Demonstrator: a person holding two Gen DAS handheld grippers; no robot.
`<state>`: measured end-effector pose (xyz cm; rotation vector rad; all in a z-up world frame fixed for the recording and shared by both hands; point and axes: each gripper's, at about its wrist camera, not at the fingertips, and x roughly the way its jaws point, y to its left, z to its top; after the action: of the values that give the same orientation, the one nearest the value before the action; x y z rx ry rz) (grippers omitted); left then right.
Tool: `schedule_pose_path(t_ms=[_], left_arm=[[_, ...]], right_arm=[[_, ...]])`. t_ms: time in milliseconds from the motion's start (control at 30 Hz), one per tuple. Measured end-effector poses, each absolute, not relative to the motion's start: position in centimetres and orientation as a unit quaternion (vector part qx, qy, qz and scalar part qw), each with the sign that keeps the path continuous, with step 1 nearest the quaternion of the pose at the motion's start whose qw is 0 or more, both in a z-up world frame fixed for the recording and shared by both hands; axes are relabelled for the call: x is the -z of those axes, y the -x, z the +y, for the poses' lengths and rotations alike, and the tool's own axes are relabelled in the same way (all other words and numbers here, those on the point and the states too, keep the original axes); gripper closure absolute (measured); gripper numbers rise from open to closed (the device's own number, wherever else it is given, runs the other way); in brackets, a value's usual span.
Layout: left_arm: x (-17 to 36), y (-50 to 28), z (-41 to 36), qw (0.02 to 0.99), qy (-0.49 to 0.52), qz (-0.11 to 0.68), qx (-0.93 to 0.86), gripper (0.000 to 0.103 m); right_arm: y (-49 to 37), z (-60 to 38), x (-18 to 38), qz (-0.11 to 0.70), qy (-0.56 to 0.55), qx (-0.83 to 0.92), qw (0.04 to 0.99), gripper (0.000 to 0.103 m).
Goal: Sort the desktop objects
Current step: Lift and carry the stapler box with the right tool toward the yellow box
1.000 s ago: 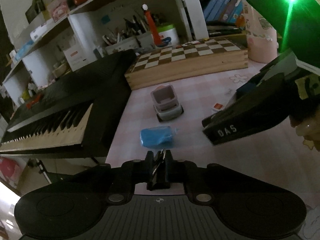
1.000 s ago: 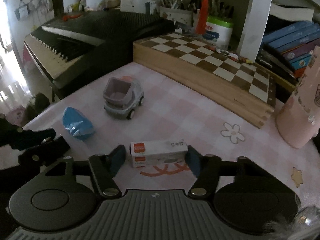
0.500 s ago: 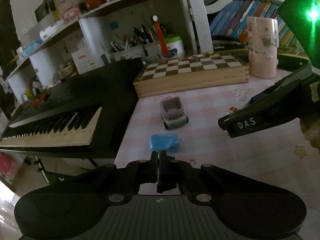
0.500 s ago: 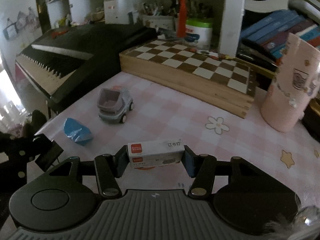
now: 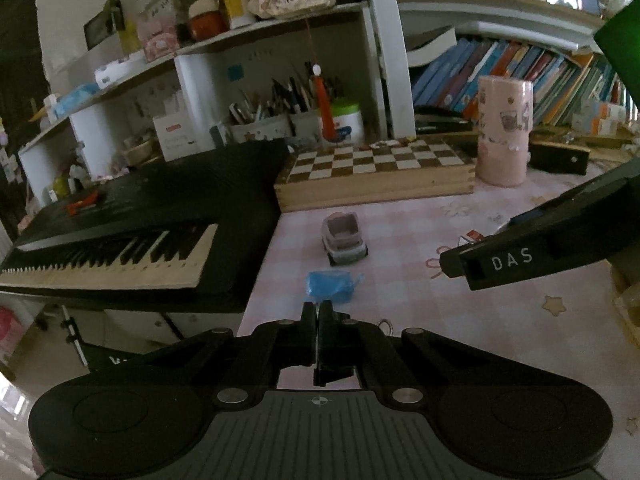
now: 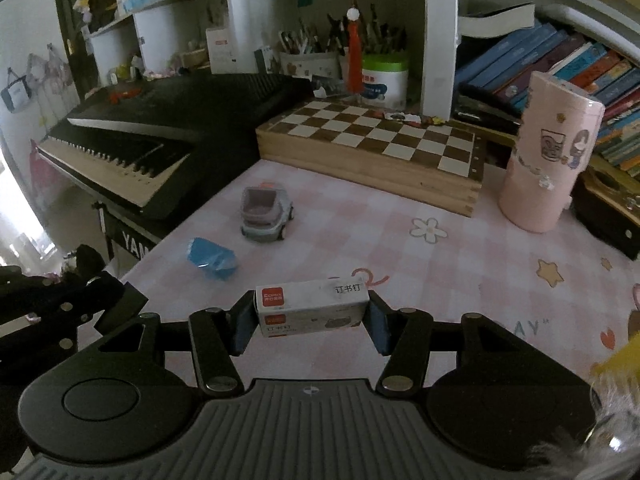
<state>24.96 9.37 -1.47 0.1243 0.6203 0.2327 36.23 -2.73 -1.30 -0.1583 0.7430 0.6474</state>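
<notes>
A: Both hand-held grippers have come up from the table (image 6: 460, 264). The right hand-held gripper (image 6: 312, 312) is clamped on the small staple box (image 6: 312, 306), in the air.

B: Squeeze softly, it's thin card. Keep it flat.

A: The left hand-held gripper (image 5: 319, 312) is pressed together. It may pinch something thin. The crinkly blue wrapper (image 5: 330, 286) and smooth toy car (image 5: 344, 239) sit on the table.
</notes>
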Motion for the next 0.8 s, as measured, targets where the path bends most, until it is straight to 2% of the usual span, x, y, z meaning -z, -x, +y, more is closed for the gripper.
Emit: schedule_pose_path(t_ms=[433,800], left_arm=[[-1.1,-19.2,10.3,0.956,-0.035,0.279,-0.084,0.103],[-1.2,-14.1,10.7,0.959,-0.027,0.277,-0.050,0.103]], right_arm=[[-29.2,-4.7,-0.5,0.358,0.046,-0.280,0.889,0.050],[-21.9,-6.5,0.3,0.381,0.036,-0.239,0.892,0.050]])
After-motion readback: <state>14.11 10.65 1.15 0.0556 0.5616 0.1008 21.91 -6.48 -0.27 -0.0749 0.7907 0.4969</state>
